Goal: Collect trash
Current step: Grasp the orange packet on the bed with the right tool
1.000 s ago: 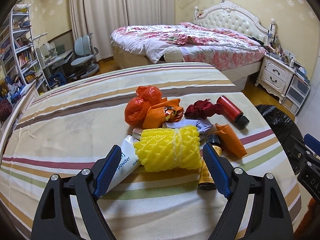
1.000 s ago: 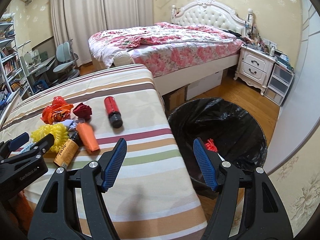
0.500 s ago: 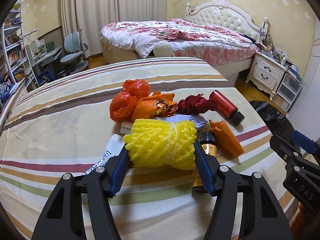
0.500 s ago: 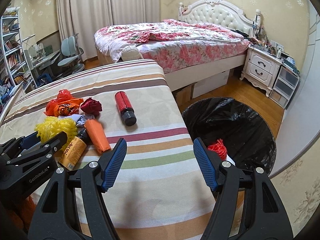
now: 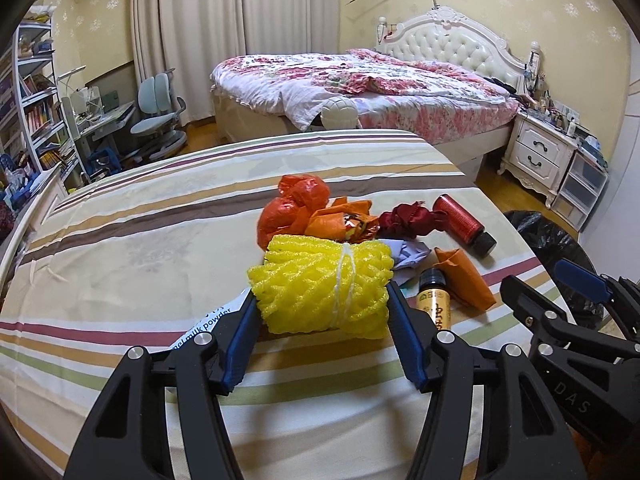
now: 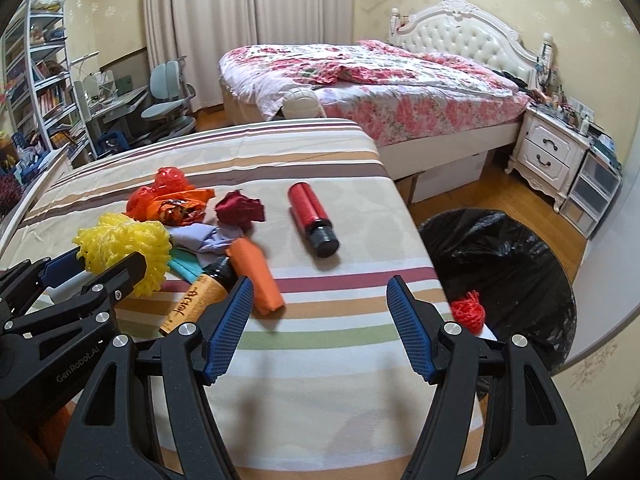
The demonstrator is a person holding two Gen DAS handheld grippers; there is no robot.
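Your left tongs sit low in the middle of the left wrist view, and their blue pads press on both ends of the yellow foam net bundle tied round its middle with a white string. The jaws had been closing within the last second and have stopped against the foam.

Under the left pad lies a white milk powder sachet. Just right of the bundle stands out the amber bottle with a black cap, lying on the striped cloth surface. An orange folded wrapper rests beside it.

Behind the bundle, toward the centre of the frame, you have a crumpled orange-red plastic bag, a dark red crumpled cloth, a pale lilac scrap of paper, and a red cylindrical bottle with a black cap lying on its side.

Your right tongs hang low in the right wrist view with the jaws standing well apart and nothing between them, above the bare striped surface near its right edge. At the right of that frame, down beside the surface, stands the bin lined with a black bag. A red net scrap lies inside it.
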